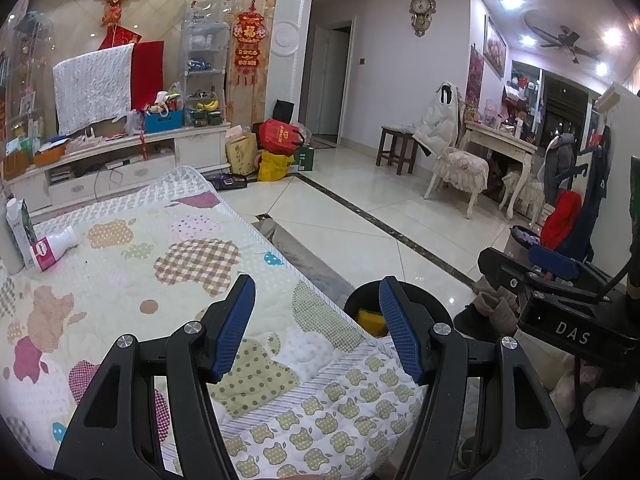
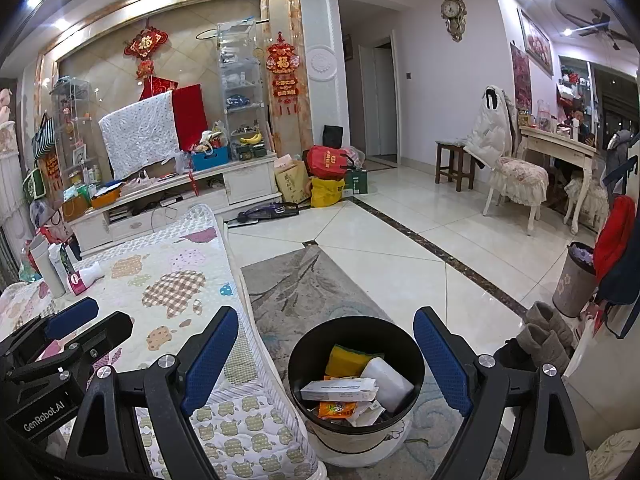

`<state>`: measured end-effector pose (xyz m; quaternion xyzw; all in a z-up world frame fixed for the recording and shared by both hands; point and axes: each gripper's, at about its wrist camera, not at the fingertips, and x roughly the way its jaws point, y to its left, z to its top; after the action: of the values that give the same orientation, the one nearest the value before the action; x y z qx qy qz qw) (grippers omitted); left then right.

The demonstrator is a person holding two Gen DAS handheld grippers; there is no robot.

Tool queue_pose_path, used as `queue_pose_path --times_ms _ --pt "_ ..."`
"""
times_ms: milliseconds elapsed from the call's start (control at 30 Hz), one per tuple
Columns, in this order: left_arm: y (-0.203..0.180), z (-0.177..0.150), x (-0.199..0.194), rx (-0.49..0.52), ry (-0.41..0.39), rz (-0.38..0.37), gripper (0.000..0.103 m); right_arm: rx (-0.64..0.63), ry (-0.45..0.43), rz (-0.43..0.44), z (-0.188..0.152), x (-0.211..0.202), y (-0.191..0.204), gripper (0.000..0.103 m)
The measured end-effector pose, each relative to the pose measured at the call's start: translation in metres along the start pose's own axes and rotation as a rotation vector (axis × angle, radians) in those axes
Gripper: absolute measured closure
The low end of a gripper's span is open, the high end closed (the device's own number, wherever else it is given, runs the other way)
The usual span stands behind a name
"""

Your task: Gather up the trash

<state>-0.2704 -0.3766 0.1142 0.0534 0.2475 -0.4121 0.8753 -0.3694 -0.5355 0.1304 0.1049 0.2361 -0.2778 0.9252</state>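
Observation:
A black trash bin (image 2: 356, 424) stands on the rug beside the quilt-covered table (image 2: 168, 280). It holds a yellow sponge (image 2: 346, 358), a white box (image 2: 340, 390), a white packet (image 2: 388, 382) and an orange wrapper (image 2: 336, 410). My right gripper (image 2: 326, 360) is open and empty above the bin. My left gripper (image 1: 318, 326) is open and empty over the table's near corner; the bin's rim (image 1: 360, 304) shows behind it. A white bottle with a pink label (image 1: 52, 248) lies at the table's far left, next to a carton (image 1: 20, 228).
A second bin (image 2: 572, 280) stands at the right by brown boots (image 2: 548, 336). A TV cabinet (image 2: 180, 196) with clutter is at the back, bags (image 2: 326, 176) on the floor beside it. A chair (image 2: 516, 184) and desk stand at the right.

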Motion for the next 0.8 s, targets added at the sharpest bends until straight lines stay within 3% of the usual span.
queue_pose_path --times_ms 800 --pt "0.0024 -0.0035 0.0083 -0.018 0.025 0.003 0.04 0.006 0.006 -0.004 -0.0011 0.0003 -0.0012 0.015"
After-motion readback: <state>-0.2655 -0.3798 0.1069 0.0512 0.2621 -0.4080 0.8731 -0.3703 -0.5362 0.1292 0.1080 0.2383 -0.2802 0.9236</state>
